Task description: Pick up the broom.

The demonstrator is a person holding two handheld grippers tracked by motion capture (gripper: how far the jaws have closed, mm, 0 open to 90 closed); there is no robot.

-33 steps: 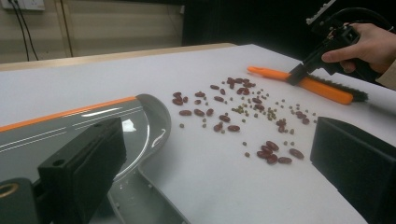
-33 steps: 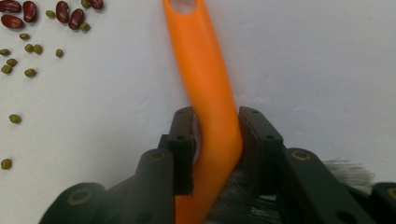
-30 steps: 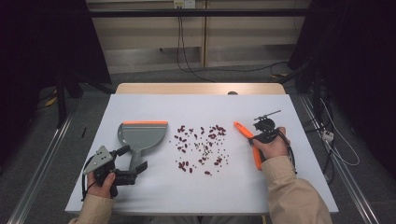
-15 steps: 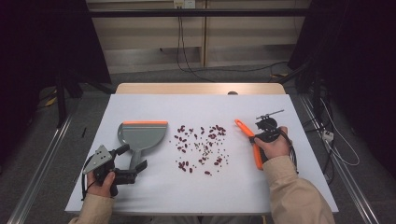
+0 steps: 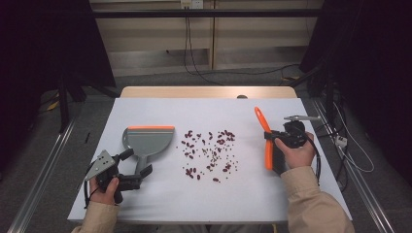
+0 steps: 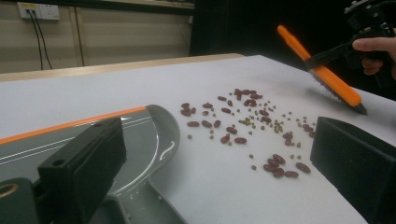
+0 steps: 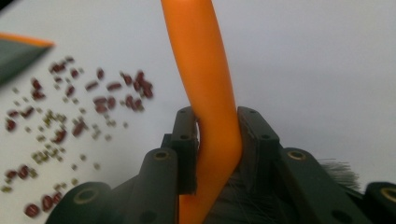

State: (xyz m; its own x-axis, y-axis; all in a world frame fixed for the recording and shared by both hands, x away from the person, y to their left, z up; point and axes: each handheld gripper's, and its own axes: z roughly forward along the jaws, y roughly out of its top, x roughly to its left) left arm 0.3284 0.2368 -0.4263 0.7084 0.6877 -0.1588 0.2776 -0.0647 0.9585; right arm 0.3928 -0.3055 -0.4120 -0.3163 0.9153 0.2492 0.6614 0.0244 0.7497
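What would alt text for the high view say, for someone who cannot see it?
A person at a white table holds an orange-handled brush in the right gripper, beside scattered red beans. The open left gripper sits at the handle of a grey dustpan with an orange edge.

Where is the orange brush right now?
In the high view the orange brush is at the table's right side, clamped in the right gripper, right of the scattered beans.

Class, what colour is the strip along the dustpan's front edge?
Orange, on the grey dustpan; clearest in the high view.
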